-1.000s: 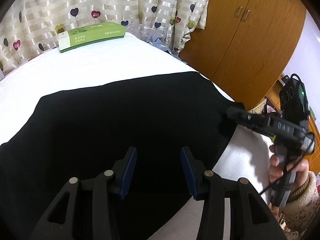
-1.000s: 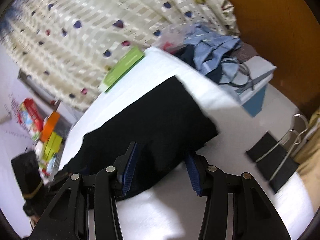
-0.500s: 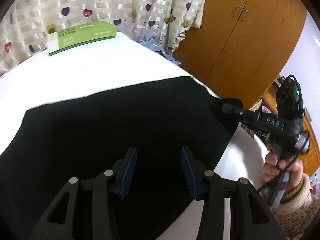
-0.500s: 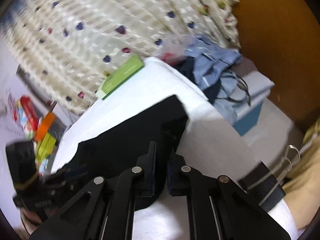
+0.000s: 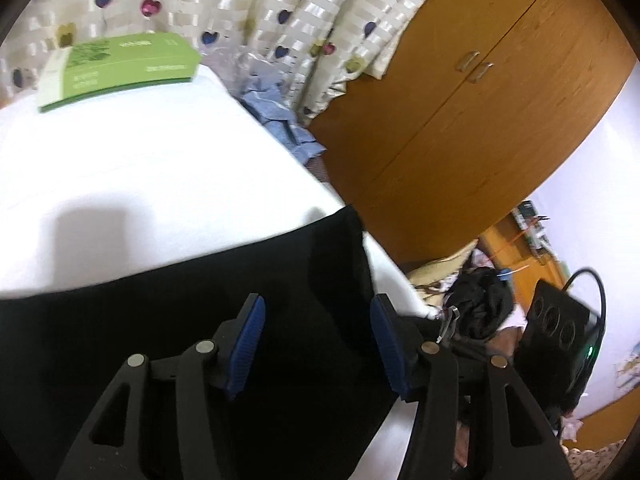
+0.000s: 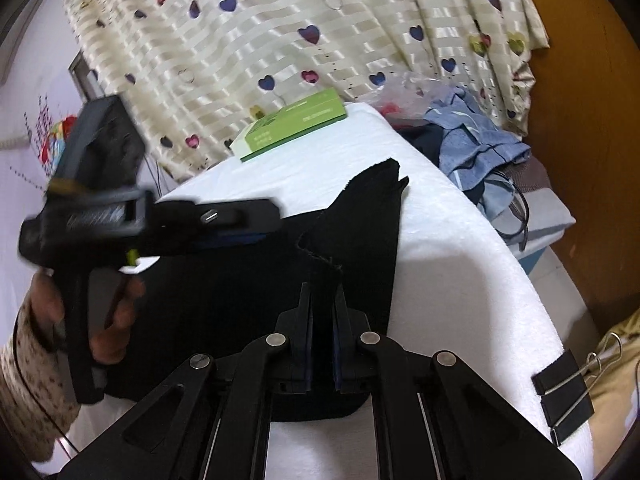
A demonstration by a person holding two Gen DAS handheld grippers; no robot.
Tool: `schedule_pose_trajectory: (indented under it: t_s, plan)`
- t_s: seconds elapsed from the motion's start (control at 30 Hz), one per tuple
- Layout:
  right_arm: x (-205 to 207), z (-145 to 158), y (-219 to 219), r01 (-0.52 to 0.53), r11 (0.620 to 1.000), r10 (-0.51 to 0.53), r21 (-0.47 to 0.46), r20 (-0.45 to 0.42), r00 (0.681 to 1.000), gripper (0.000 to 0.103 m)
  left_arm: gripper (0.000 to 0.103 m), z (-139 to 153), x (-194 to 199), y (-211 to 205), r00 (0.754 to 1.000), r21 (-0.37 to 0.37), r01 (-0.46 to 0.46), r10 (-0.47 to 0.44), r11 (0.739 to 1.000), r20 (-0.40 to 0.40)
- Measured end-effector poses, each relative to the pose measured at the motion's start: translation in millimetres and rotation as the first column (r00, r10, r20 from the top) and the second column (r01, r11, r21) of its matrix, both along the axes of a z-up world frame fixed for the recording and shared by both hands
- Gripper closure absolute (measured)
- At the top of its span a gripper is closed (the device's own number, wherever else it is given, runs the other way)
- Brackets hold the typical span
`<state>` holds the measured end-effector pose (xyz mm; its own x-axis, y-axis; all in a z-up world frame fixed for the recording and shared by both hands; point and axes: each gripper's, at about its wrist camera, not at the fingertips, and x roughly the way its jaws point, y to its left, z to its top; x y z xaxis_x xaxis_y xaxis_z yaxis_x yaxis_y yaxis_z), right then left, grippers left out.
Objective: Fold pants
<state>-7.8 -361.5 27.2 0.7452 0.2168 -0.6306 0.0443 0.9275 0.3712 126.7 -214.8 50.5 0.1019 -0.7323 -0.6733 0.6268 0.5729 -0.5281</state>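
Pants (image 6: 248, 280) are plain black on a white table cover (image 6: 460, 280). Curtain (image 6: 280, 32) is cream striped with little hearts in navy, pink and olive. Green box (image 6: 296, 124) with a white end, blue-grey clothes pile (image 6: 476, 140), orange-brown wooden wardrobe (image 5: 480, 112), blue gripper pads (image 5: 248, 344).

The green box (image 6: 295, 127) at the far edge of the white tabletop (image 6: 460, 264), close to the curtain, carries pale printed lines on its top and on its long side, but they are too small and blurred to be read.
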Motion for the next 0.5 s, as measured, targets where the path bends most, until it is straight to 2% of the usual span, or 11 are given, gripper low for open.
schedule_pose_trajectory:
  t_s: [0.13,0.23,0.5]
  plan:
    - [-1.2,0.9,5.2,-0.026,1.000,0.026,-0.009,0.008,1.000,0.096,0.040,-9.9,13.1,-17.8,0.996,-0.026,0.036,-0.038,0.999,-0.085]
    - [-2.0,1.2,9.0,-0.043,0.999,0.043,-0.017,0.011,0.999,0.096,0.040,-11.1,18.2,-27.8,0.995,-0.040,0.053,-0.057,0.998,-0.082]
    - [-10.4,4.6,32.8,-0.160,0.987,0.161,-0.021,0.043,0.986,0.096,0.040,-21.5,30.6,-40.2,0.990,0.003,0.069,-0.068,0.998,-0.125]
